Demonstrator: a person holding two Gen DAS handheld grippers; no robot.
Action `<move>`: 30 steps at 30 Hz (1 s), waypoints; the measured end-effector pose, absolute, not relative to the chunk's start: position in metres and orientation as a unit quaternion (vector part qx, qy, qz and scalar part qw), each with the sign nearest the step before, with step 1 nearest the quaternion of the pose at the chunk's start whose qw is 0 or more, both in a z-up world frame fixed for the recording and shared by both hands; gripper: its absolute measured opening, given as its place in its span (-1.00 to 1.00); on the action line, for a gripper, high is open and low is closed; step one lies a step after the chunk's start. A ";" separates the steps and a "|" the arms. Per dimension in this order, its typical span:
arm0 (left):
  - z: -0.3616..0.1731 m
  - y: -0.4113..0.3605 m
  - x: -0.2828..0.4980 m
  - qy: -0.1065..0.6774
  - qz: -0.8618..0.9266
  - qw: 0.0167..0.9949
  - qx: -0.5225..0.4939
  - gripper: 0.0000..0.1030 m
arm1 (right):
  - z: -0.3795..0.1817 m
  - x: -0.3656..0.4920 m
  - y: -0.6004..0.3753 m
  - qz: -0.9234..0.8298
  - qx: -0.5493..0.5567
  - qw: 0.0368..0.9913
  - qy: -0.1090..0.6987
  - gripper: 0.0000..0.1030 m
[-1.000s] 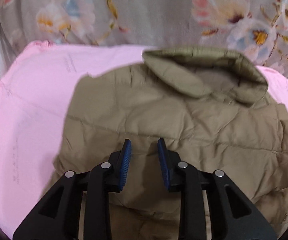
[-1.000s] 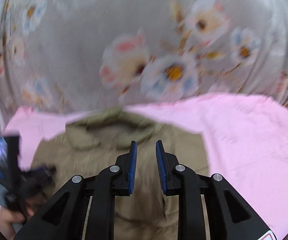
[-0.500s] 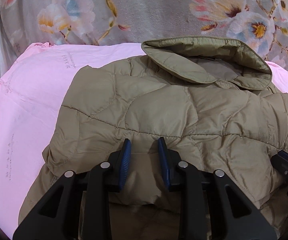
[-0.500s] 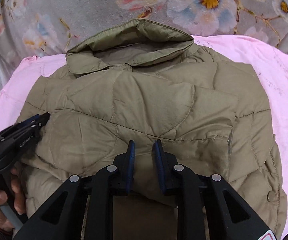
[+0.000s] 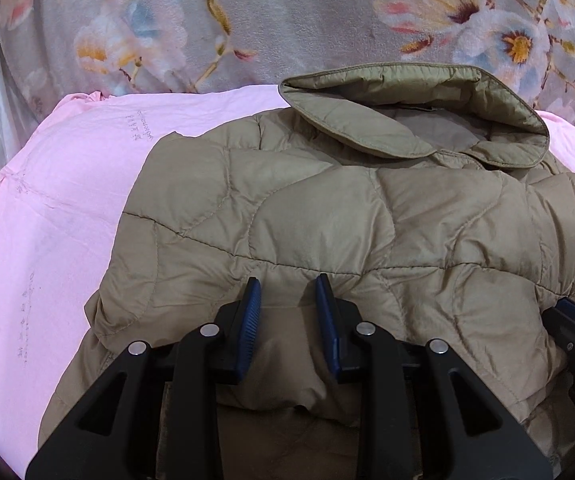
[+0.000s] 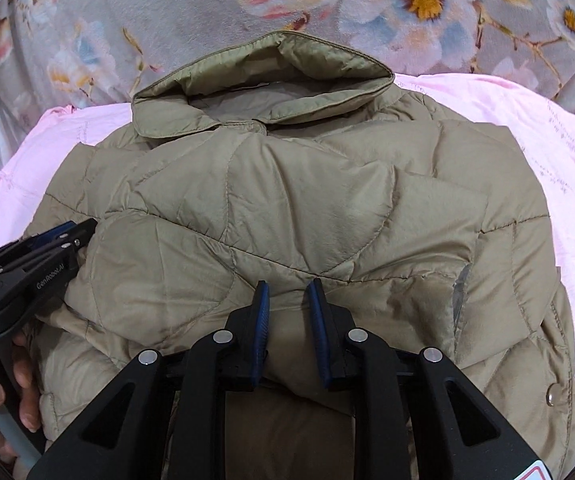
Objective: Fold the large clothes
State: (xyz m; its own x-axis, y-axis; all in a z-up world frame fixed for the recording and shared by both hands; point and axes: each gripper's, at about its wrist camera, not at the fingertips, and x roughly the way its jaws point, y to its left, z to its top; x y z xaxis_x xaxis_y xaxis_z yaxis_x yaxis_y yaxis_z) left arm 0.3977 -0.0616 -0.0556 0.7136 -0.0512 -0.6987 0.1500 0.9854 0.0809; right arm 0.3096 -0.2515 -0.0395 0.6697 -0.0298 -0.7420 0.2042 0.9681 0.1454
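Left wrist: jacket (image 5: 327,216) fold between parted jaws.

— What am I working over?
— I see a pink cotton sheet (image 5: 67,216) spread on the bed, a khaki quilted puffer jacket (image 6: 307,208) lying directly on it, collar toward the grey floral blanket (image 5: 247,20).

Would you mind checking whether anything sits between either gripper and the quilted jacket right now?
Nothing visible does. The left gripper and right gripper are both right over the folded lower part of the tan jacket, with only its fabric showing between the parted jaws. The jacket lies on the pink sheet, with no other object on it.
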 end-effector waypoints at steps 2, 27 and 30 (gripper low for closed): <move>-0.054 -0.058 0.397 0.374 -0.067 0.924 0.049 -0.36 | -0.039 0.308 -0.257 -0.051 0.129 0.907 0.398 -0.57; -0.045 -0.075 0.512 0.440 -0.163 0.881 -0.054 -0.73 | -0.036 0.417 -0.314 -0.049 0.208 0.899 0.383 -0.92; -0.056 -0.077 0.507 0.425 -0.159 0.890 -0.037 -0.74 | -0.043 0.419 -0.317 -0.049 0.216 0.895 0.386 -0.97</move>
State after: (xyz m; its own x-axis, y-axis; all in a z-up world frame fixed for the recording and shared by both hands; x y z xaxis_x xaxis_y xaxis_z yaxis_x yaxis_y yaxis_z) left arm 0.5071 -0.0767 -0.0560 0.5877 -0.3142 -0.7456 0.2514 0.9468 -0.2008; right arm 0.4191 -0.3168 -0.0432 0.6966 0.0792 -0.7131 0.2547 0.9019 0.3490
